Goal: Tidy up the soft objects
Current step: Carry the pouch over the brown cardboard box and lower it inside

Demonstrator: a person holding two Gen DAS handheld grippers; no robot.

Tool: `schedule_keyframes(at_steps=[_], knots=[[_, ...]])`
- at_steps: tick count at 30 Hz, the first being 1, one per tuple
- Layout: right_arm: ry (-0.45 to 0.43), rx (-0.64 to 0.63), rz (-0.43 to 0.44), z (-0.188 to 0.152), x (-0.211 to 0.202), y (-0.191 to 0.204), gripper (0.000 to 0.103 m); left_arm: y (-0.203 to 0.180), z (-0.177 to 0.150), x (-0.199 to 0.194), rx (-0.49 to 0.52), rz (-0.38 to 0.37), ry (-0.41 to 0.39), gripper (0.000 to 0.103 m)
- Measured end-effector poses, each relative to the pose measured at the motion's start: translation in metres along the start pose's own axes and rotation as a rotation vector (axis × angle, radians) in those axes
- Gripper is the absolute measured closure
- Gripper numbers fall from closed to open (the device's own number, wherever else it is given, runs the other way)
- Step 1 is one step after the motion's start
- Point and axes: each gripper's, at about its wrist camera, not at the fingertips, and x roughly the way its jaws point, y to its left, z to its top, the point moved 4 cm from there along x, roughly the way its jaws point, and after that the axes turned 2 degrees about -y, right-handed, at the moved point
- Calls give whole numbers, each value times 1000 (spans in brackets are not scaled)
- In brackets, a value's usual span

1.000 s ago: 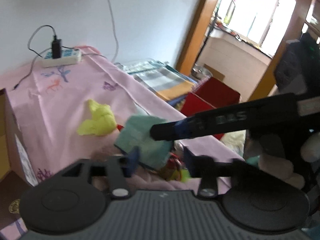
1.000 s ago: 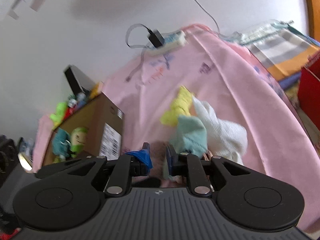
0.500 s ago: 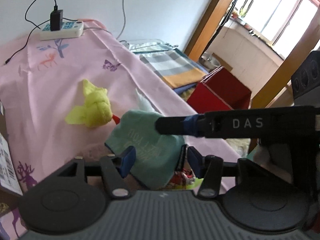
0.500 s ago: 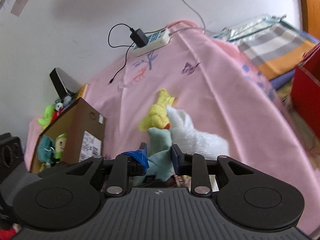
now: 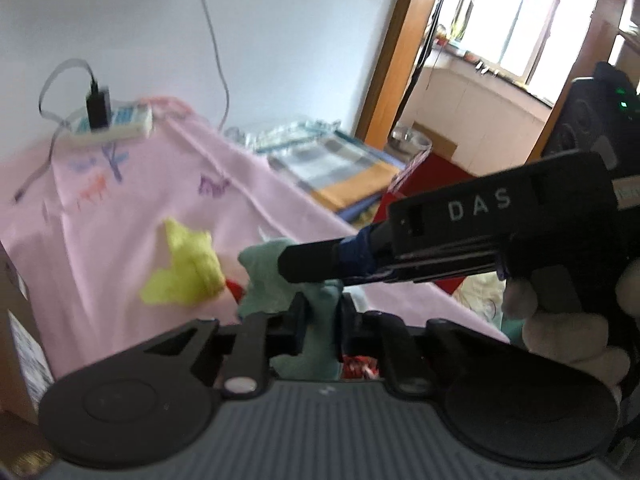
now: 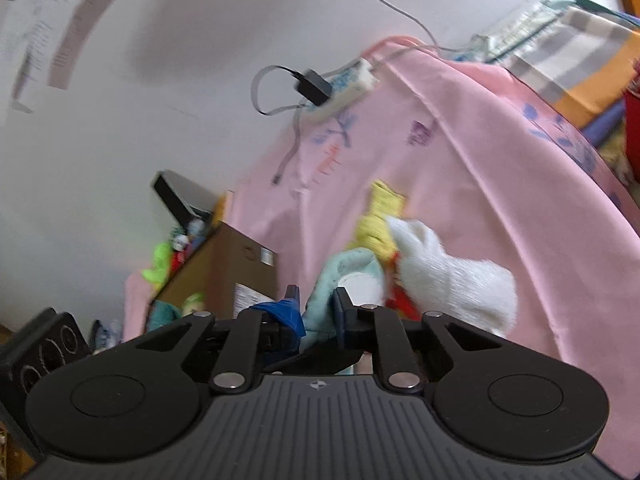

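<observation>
I am working over a worktop draped in pink cloth, and both tools are pinching the same teal cloth. My left tool is pressed shut on a bunched fold of it, and my right tool is clamped on another fold, lifting that end off the pile.

Only the left wrist view is showing me the right tool from the side, reaching in across the teal cloth with the hand gripping its handle. It is also giving me the doorway, the window and a red box beyond the worktop's far edge. Only the right wrist view is showing the white fluffy towel lying just right of the teal cloth, touching the yellow cloth behind it.

That same view is giving me one open cardboard box at the left, with several plush toys inside; they are too blurred for me to count.

I am counting three loose cloths: one teal, one yellow, one white. One white power strip is sitting at the far end with a black plug in it.
</observation>
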Motion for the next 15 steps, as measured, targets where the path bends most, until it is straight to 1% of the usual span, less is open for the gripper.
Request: schedule_keyframes(at_steps=[3,7,12,15], knots=[[-16,-2,52,9,-5,19,103,3,10,-23,40,12,-57,91],[-37,-59,105,17,-4,55,103,18,24,-57,70,34,-131,91],[-30,-137,167,21,21,110,103,53,30,-99,82,102,-199,91],[-12,-186,200,17,46,139,103,81,28,-122,75,155,-222,91]])
